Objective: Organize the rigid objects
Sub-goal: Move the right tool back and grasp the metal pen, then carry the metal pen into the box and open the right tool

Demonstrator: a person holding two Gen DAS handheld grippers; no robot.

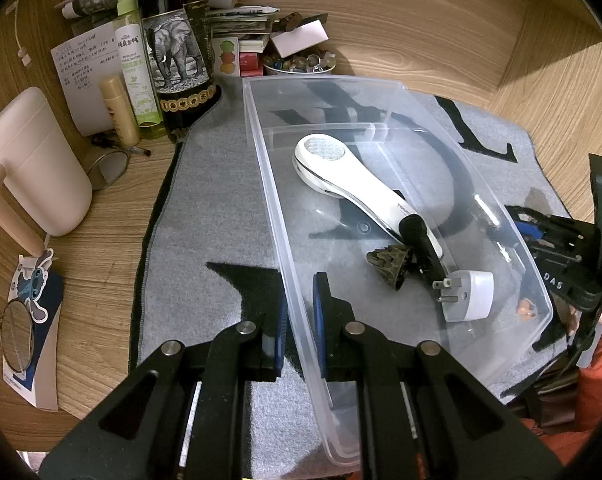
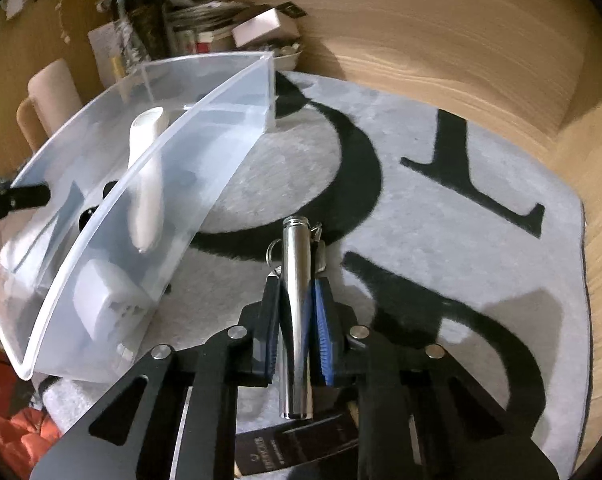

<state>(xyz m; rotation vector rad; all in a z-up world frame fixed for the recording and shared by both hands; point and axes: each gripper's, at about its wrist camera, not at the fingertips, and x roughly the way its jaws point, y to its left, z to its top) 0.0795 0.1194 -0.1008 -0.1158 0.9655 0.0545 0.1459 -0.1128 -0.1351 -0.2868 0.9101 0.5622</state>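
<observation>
**A:** What do your jaws have right now?

**B:** Your right gripper (image 2: pixel 296 320) is clenched on a metal cylinder (image 2: pixel 297 316) with a key ring at its far end; the blue pads press both its sides, and it lies along the fingers, just above the grey mat (image 2: pixel 441 208). Your left gripper (image 1: pixel 301 324) is pinched on the near wall of the clear plastic bin (image 1: pixel 273 200), one pad inside, one outside.

**A:** And what is in the bin?

**B:** A white handheld device (image 1: pixel 353 184) lies on a slant, with a black stick (image 1: pixel 421 240) over its handle, a dark ridged piece (image 1: pixel 389 266) beside it and a white plug adapter (image 1: pixel 467 296) at the near end. A small orange thing in the corner is too small to tell.

**A:** Anything hidden?

**B:** In your right view the bin's frosted wall blurs its contents, and a dark booklet under the jaws is cut off.

**A:** Room to move?

**B:** The mat right of the bin lies open out to the wooden surface (image 2: pixel 597 300). Behind the bin stand a dark bottle (image 1: pixel 177 40), a spray bottle (image 1: pixel 135 68), a bowl of trinkets and stacked papers, with a pale mug (image 1: pixel 37 160) to the left.
</observation>
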